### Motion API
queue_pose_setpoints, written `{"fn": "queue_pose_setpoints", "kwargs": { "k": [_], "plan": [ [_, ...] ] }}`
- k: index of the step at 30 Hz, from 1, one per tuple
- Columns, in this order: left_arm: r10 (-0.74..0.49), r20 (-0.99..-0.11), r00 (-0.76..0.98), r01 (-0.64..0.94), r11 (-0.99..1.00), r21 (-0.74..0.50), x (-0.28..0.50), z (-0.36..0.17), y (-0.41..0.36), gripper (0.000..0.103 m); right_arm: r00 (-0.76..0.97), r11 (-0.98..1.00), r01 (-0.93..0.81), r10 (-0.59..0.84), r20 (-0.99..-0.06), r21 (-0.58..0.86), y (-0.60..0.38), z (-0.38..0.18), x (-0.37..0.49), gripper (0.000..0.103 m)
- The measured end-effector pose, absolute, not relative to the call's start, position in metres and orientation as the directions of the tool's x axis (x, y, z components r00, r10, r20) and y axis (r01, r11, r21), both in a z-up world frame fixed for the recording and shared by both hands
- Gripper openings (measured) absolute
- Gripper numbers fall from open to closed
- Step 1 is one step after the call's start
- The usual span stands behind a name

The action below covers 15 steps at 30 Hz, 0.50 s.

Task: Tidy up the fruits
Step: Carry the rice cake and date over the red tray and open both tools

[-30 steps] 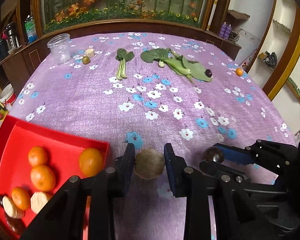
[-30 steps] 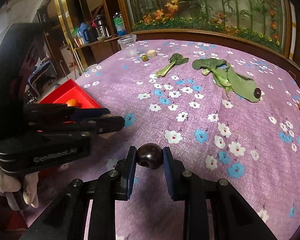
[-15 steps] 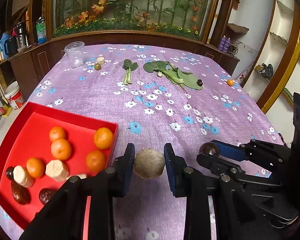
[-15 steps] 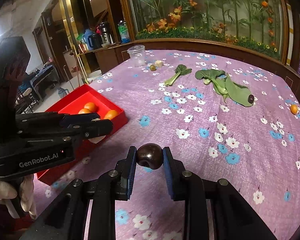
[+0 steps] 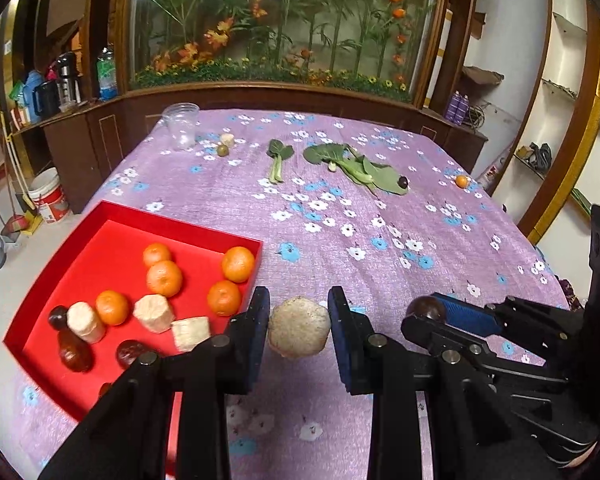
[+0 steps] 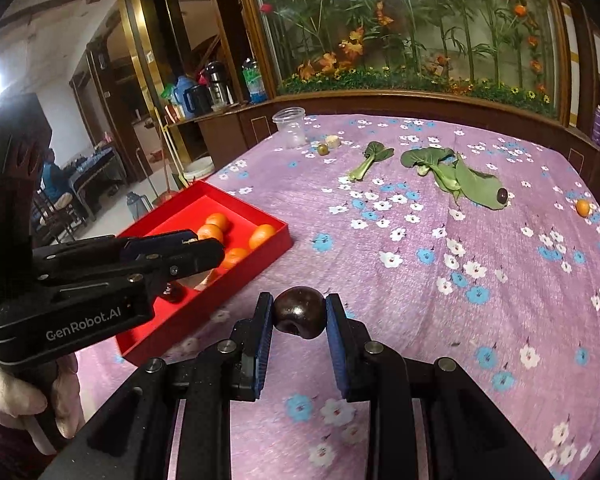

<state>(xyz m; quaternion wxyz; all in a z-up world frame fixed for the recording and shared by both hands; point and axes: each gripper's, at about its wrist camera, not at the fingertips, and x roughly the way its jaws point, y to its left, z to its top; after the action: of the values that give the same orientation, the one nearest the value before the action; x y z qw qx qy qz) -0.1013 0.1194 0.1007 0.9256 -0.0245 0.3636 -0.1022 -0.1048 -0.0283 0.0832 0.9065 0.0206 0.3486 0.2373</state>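
- A red tray (image 5: 100, 216) sits at the left of the counter (image 5: 380, 280), on a purple flowered cloth; it holds five oranges (image 5: 164, 278), pale peeled chunks (image 5: 154, 314) and a few dark fruits (image 5: 75, 354).
- The left gripper (image 5: 299, 330) is clenched on a pale rough chunk (image 5: 299, 332), held up off the cloth just right of the tray's near corner.
- The right gripper (image 6: 299, 314) is clamped on a dark round fruit (image 6: 299, 312), also lifted clear of the cloth, beside the left gripper and right of the tray.
- At the far left of the counter stands a clear jar (image 5: 181, 130), with a small green fruit (image 5: 222, 150) and a pale piece (image 5: 227, 139) just beside it.
- Farther right lie a small bok choy (image 5: 277, 162) and a bigger bunch of greens (image 5: 360, 168), with a dark fruit (image 5: 403, 181) resting at the bunch's right tip.
- A small orange (image 5: 462, 181) lies alone near the far right edge.
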Motion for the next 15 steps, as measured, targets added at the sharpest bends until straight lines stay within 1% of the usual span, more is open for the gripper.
{"fn": "queue_pose_setpoints", "kwargs": {
  "k": [9,15],
  "plan": [
    [-0.166,-0.633,0.756,0.114,0.986,-0.123,-0.122,0.111,0.143,0.029,0.654,0.878,-0.444,0.455,-0.605,0.18,-0.01,0.099,-0.125,0.029],
    [-0.149,-0.623,0.768,0.07,0.986,-0.149,-0.128,0.11,0.168,0.029,0.643,0.862,-0.482,0.469,-0.605,0.157,0.011,0.105,-0.13,0.029]
  ]
}}
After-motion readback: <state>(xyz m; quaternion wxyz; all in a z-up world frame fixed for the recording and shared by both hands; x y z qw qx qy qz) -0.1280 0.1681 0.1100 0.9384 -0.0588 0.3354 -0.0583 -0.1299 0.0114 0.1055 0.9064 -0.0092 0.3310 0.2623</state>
